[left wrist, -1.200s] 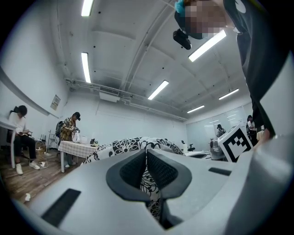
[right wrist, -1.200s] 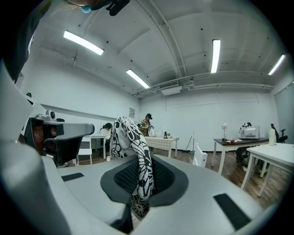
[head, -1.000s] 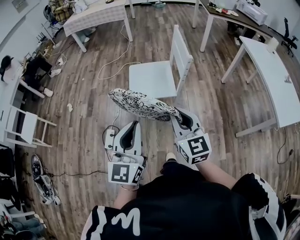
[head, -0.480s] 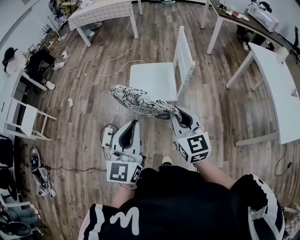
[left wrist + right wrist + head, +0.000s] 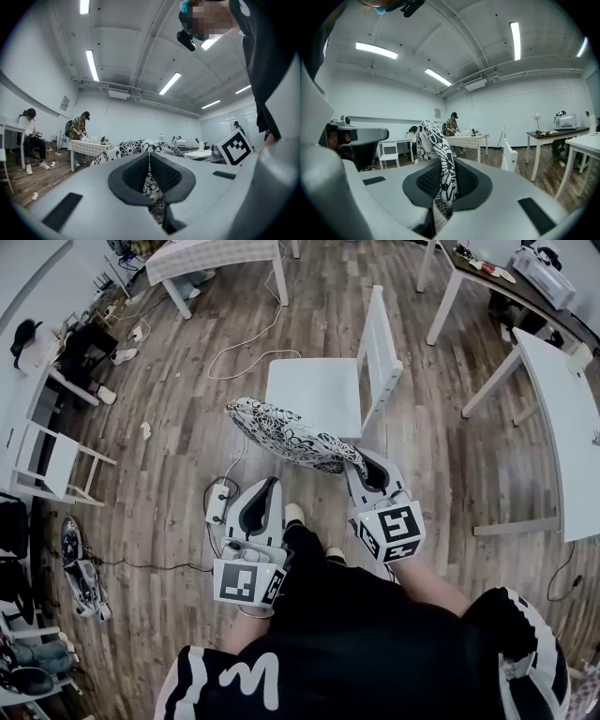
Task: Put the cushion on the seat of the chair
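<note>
Wood-plank floor (image 5: 178, 479), white slatted chair (image 5: 314, 395), floppy patterned cushion (image 5: 281, 432)

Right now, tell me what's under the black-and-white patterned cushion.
The black-and-white patterned cushion hangs over brown wood-plank floor, hiding the white chair seat's front edge. Floor directly beneath is covered too.
</note>
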A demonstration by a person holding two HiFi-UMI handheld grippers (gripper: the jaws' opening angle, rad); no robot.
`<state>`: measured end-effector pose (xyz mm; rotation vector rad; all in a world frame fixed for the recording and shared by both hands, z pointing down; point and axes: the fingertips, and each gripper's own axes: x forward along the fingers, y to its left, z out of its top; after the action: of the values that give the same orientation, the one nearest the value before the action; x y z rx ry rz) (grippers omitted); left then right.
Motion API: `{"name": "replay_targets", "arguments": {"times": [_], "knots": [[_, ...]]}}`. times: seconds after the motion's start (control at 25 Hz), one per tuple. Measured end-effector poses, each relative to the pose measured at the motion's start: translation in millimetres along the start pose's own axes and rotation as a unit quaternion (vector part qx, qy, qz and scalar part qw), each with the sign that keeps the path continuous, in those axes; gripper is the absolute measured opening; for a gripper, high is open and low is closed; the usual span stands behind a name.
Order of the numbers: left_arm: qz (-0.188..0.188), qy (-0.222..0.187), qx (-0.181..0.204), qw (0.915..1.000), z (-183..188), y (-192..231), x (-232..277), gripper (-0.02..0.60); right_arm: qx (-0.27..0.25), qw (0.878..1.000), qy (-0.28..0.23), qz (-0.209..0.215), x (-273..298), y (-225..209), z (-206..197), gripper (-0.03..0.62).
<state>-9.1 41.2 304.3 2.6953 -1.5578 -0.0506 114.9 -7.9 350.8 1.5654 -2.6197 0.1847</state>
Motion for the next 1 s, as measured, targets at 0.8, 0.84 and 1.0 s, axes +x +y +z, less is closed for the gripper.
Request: {"name": "replay_targets", "arguments": {"times": [0.8,0.84,1.0], "knots": [[-0.033,-0.016,-0.012,0.9992,1.8,59.3,90.7,0.014,-0.017,0.999,0.014,-0.03,80.8,-40.2,8.7,0.037],[-0.035,-0.016,-0.012,0.9992,1.7,65.1,95.8,0.014,-0.017,0.999,0.014,-0.032,87.7,-41.7,9.2,0.037],[-0.043,-0.017,-0.013,0.9989,3.5,88.8,117.0,0.014,-0.014,0.999,0.014,-0.042,115.0,-48.1,12.0,0.037]]}}
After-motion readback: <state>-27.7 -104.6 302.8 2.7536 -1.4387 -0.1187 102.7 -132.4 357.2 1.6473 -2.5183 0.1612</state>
